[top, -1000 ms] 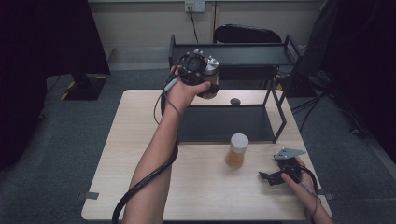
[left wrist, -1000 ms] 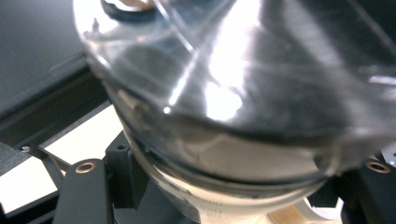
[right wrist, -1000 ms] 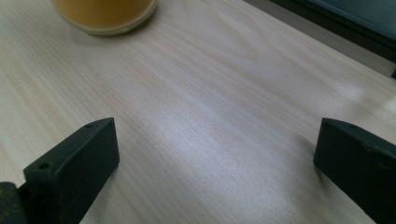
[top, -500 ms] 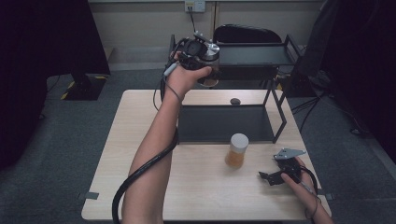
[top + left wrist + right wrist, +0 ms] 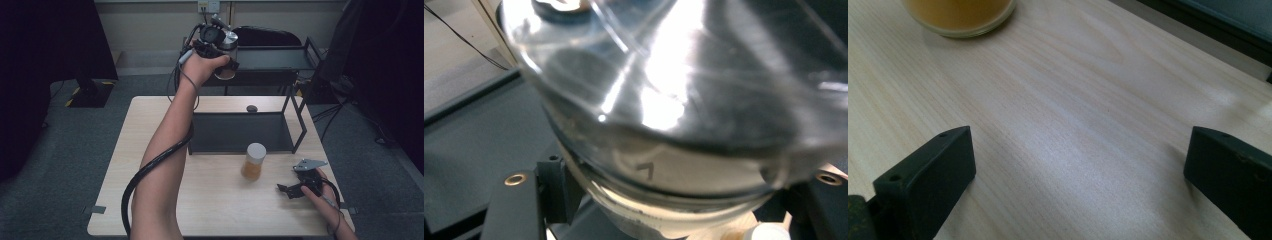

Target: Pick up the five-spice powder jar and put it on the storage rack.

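My left gripper (image 5: 220, 50) is raised over the left end of the black rack's top shelf (image 5: 275, 57), shut on a clear glass jar (image 5: 226, 70) with a silver lid. In the left gripper view the jar (image 5: 674, 100) looms close and blurred between the jaws of this gripper (image 5: 669, 200). An amber jar with a white lid (image 5: 253, 161) stands on the wooden table (image 5: 150, 150) in front of the rack. My right gripper (image 5: 291, 190) rests at the table's front right, open (image 5: 1078, 175), with the amber jar's base (image 5: 960, 15) some way ahead of it.
The rack's lower tray (image 5: 240, 132) sits on the table's far half, with a black frame post (image 5: 300, 125) at its right front corner. A small dark object (image 5: 252, 108) lies behind the tray. A dark chair (image 5: 265, 36) stands beyond the rack.
My left gripper has lifted the clear jar up and away, from just above the table's far edge to the height of the rack's top shelf. The right gripper has stayed still.
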Available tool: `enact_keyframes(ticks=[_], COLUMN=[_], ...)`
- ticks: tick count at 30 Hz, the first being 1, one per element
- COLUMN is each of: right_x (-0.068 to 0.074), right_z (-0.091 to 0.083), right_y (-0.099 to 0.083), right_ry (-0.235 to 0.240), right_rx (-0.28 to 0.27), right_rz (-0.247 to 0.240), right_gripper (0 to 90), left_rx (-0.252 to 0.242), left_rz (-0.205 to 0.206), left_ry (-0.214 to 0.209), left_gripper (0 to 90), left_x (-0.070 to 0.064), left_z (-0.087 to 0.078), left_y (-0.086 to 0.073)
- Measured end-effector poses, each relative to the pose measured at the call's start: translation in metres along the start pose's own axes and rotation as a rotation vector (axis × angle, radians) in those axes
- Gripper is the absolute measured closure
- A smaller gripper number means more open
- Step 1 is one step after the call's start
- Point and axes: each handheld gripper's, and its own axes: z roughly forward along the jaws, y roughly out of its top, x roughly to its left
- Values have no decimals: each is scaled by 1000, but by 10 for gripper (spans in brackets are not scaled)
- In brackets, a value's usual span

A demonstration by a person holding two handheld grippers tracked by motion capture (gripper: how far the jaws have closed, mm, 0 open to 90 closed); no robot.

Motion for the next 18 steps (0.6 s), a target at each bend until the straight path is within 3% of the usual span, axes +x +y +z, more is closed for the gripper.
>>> enact_keyframes(ticks=[6,11,18], right_x=[0,0,1], right_z=[0,0,-1], right_y=[0,0,-1], right_ry=[-1,-2,-5], right_rx=[0,0,1], right_rz=[0,1,4], right_gripper=[0,0,0], left_rx=[11,15,15], left_rz=[-5,-8,-30], left_ry=[18,58,68], left_gripper=[308,308,308], left_x=[5,6,11], left_z=[12,20,30], left_y=[11,19,25])
